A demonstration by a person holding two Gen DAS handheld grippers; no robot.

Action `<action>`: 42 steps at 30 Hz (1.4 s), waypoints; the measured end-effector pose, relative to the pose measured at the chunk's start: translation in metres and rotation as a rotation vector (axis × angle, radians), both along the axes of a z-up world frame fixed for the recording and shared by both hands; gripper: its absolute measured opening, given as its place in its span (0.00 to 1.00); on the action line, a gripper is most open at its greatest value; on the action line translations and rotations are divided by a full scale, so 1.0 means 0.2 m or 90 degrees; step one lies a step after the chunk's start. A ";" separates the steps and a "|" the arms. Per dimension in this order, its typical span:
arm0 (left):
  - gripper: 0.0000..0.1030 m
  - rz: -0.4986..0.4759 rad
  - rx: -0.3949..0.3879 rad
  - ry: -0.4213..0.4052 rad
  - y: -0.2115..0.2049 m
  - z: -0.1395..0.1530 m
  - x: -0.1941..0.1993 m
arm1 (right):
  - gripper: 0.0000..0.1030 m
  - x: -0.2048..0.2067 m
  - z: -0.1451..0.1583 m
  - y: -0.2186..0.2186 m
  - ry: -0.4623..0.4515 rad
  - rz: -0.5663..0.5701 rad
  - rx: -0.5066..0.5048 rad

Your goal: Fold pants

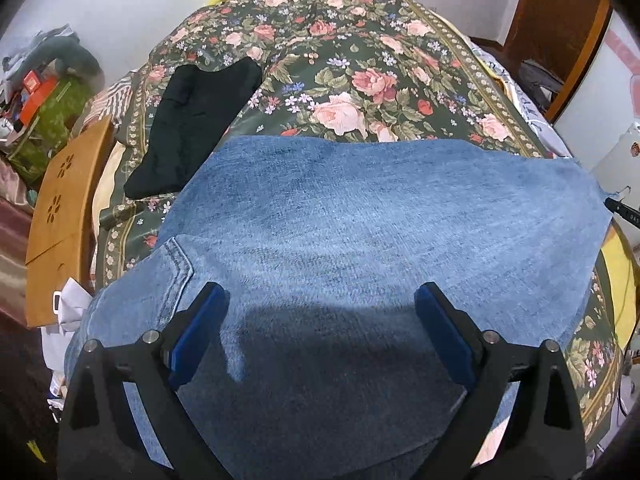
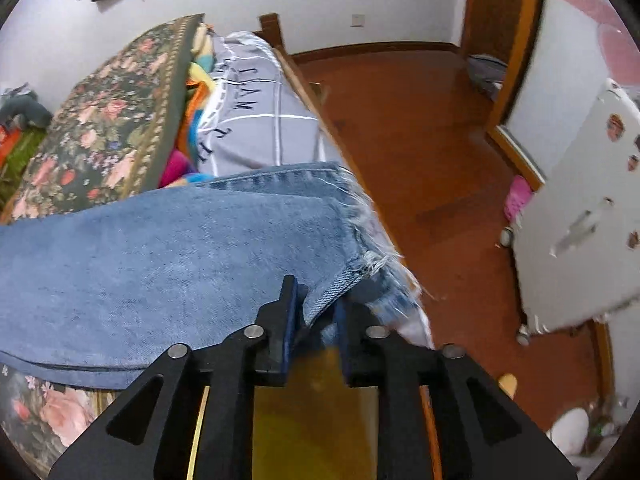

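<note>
Right wrist: right tool narrowly parted around frayed denim jeans hem.

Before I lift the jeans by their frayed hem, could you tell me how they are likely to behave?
The jeans will probably sag: the hem already bends between the right gripper pads. Folded denim likely weighs enough to drag. The frayed threads may snag.

Black garment on floral bedspread (wooden board alongside), grey bedding, wooden floor.
</note>
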State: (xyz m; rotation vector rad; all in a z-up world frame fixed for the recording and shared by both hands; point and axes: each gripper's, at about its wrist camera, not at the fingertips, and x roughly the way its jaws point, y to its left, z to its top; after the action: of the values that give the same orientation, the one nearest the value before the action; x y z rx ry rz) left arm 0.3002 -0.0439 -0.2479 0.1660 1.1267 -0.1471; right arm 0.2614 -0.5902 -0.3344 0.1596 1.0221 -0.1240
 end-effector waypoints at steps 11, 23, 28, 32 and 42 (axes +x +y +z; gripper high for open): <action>0.94 0.092 0.000 -0.131 0.39 0.26 -0.13 | 0.63 0.02 0.52 0.37 -0.159 0.057 -0.086; 0.94 0.311 -0.026 -0.122 1.41 0.26 -0.15 | 0.69 0.17 0.70 1.40 -0.240 0.319 -0.047; 0.94 0.345 -0.097 -0.028 1.65 0.02 -0.10 | 0.69 0.27 0.61 1.78 -0.201 0.418 0.017; 0.93 0.343 -0.152 0.056 1.71 -0.23 -0.03 | 0.69 0.38 0.49 2.09 -0.155 0.496 0.056; 0.34 0.268 -0.368 0.175 1.68 -0.52 -0.06 | 0.55 0.64 0.20 2.55 -0.004 0.587 0.069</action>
State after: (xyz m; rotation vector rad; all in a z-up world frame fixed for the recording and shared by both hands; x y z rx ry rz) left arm 0.2888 0.2919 -0.3510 -0.6185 1.3223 -0.1160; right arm 0.3900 -0.0807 -0.2947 -0.2222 1.0103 0.7688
